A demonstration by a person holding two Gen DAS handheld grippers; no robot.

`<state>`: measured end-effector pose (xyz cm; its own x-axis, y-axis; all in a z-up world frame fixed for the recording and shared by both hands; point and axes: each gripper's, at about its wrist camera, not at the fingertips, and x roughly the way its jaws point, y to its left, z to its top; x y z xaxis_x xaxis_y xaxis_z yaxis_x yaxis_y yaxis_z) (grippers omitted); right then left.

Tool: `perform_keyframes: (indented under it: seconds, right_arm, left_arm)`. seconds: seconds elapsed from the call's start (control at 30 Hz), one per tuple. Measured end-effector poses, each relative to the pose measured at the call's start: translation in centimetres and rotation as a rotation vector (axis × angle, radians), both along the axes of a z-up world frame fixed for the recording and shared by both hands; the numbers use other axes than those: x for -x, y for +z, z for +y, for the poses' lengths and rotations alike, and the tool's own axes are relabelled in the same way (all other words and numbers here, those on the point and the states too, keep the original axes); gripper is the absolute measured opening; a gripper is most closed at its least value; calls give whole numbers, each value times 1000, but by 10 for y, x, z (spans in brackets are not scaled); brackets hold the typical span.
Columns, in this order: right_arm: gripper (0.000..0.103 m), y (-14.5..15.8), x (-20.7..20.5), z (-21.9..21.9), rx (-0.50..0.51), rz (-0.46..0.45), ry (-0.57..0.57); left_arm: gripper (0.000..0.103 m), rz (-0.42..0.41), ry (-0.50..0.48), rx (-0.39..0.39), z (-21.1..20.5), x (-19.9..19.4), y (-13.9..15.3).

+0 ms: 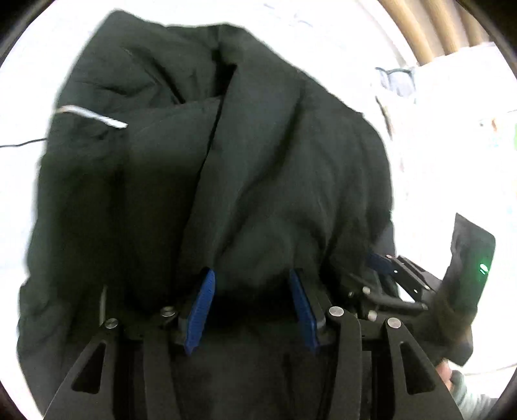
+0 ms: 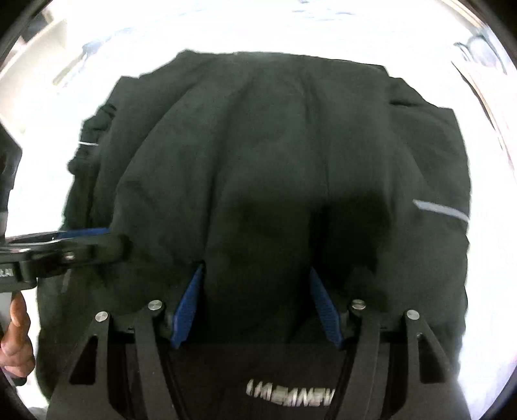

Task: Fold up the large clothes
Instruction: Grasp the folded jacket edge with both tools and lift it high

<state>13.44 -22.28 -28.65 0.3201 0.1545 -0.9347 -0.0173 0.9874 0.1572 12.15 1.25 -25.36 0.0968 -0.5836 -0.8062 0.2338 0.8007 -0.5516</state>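
A large black padded jacket [image 1: 226, 161] lies bunched on a white surface and fills both views. A thick fold of it runs between the blue pads [image 1: 203, 303] of my left gripper [image 1: 252, 284], which is shut on it. In the right wrist view the jacket [image 2: 274, 145] looks smoother, with white lettering [image 2: 290, 395] near the bottom edge. My right gripper [image 2: 255, 281] is shut on another thick fold between its blue pads [image 2: 190, 297]. The two grippers sit close side by side: the right one [image 1: 384, 265] shows at the left view's right, the left one [image 2: 80, 239] at the right view's left.
A white bed-like surface [image 2: 258, 29] surrounds the jacket on all sides. Wooden slats [image 1: 429, 29] stand at the far right. A thin dark cable [image 1: 22, 142] lies at the left. A person's fingers [image 2: 16, 332] hold the left gripper's handle. Pale cloth [image 1: 397, 77] lies beyond the jacket.
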Motion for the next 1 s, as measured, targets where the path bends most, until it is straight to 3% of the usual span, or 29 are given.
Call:
perform_keyframes:
  seconds: [0.13, 0.23, 0.5, 0.7, 0.8, 1.0]
  right_arm:
    - [68, 25, 49, -13, -43, -34, -29]
    - [68, 29, 88, -22, -17, -10, -58]
    - [68, 35, 162, -89, -56, 34, -215]
    - [68, 39, 204, -121, -5, 68, -277]
    - [68, 33, 224, -140, -6, 108, -314]
    - [68, 19, 255, -161, -34, 181, -367]
  left_arm:
    - [50, -67, 7, -10, 39, 46, 33]
    - [51, -69, 50, -71, 83, 85, 46]
    - [52, -34, 312, -97, 201, 138, 52]
    - [52, 40, 308, -178, 228, 158, 31]
    - [52, 140, 303, -141, 229, 172, 5]
    - [52, 265, 265, -115, 211, 204, -36]
